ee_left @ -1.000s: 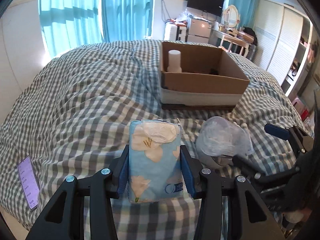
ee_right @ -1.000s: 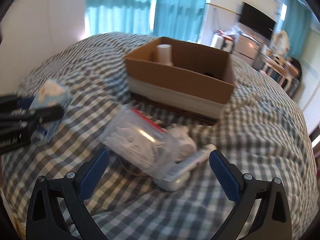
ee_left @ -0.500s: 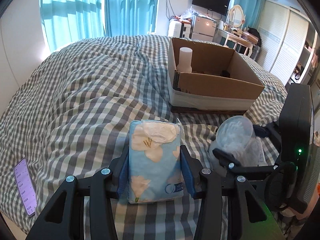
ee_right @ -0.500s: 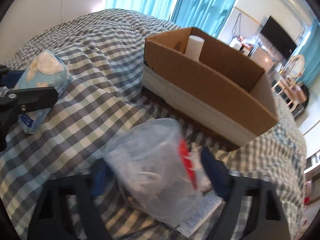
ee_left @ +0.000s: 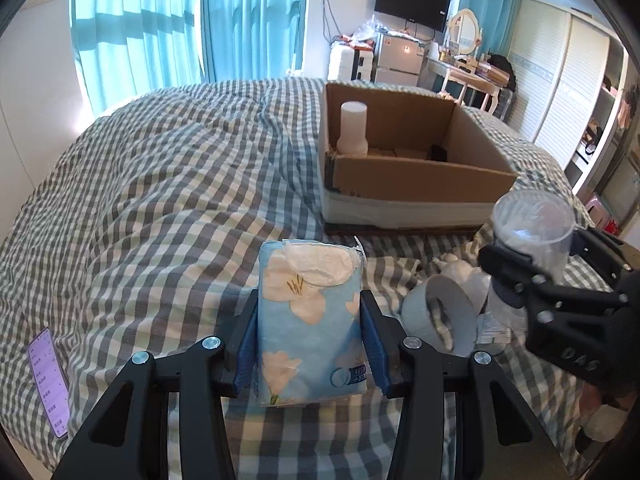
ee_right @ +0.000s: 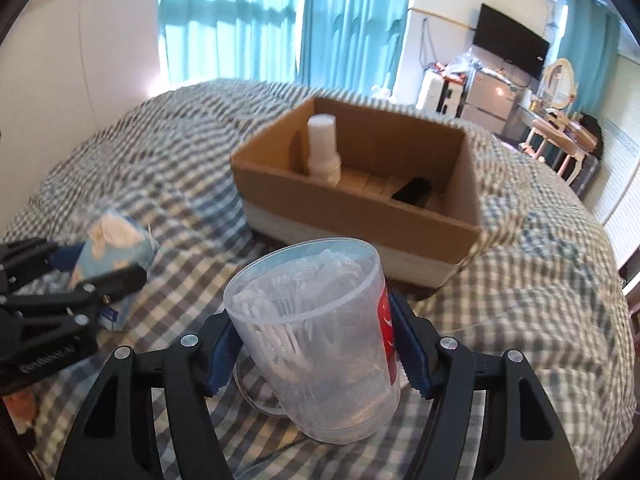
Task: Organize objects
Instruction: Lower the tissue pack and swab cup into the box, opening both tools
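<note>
A flat glossy phone [ee_left: 48, 384] lies near the left edge of the checked, rumpled bedspread [ee_left: 160, 200]. The left gripper [ee_left: 310, 350] is clenched on a soft blue tissue pack [ee_left: 310, 320] printed with pale flowers, papery tissue showing at its top. Just right, a grey tape roll [ee_left: 444, 320] lies on the bedspread. The right gripper [ee_right: 316, 354] is closing its blue pads on a clear round plastic tub [ee_right: 316, 340] of white cotton swabs. Beyond, toward the bed's far side, an open cardboard box [ee_right: 360, 216] holds a white cylindrical bottle [ee_right: 322, 148] upright in its left corner.
</note>
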### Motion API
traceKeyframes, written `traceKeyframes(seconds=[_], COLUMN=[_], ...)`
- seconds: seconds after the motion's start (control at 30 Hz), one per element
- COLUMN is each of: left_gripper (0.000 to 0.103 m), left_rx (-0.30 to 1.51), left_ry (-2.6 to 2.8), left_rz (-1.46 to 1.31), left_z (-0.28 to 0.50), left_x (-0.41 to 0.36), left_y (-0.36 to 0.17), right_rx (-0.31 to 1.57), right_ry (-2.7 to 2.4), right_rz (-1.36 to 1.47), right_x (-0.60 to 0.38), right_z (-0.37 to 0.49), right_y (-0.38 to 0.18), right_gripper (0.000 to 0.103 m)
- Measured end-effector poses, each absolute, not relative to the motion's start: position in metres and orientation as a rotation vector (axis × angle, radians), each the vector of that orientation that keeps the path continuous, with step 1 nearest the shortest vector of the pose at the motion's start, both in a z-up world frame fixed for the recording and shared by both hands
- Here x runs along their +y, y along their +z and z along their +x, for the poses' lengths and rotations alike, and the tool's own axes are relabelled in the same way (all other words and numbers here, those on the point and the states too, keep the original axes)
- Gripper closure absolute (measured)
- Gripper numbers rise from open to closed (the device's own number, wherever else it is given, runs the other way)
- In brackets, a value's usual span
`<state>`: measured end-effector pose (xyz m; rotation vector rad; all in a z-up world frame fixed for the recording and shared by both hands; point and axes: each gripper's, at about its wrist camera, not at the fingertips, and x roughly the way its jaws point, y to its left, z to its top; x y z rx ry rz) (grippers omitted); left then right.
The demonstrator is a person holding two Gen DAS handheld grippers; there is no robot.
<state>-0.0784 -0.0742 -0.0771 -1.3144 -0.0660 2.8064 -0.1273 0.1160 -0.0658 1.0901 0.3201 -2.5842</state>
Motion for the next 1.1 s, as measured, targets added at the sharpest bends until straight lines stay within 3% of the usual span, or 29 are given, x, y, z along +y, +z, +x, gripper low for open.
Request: traceKeyframes(seconds=[0.53, 0.83, 1.1], left_gripper=[0.056, 0.056, 0.056], left_rx=[0.02, 0.039, 0.028], left_ry=[2.883, 2.888, 2.85], left_rz=[-1.075, -1.005, -1.035], left_z=[-0.077, -0.143, -0.22], left_x=[-0.041, -0.03, -0.03], left_y=[-0.004, 0.029, 0.019], right_rx=[0.216, 0.207, 0.157], right_ry=[-2.69, -2.727, -2.721], right_rz=[0.92, 0.854, 0.877], right_x=[0.14, 0.145, 0.144], right_z=[-0.104, -0.148, -0.222], right_y=[0.007, 0.045, 0.055], right_gripper=[0.037, 0.037, 0.037])
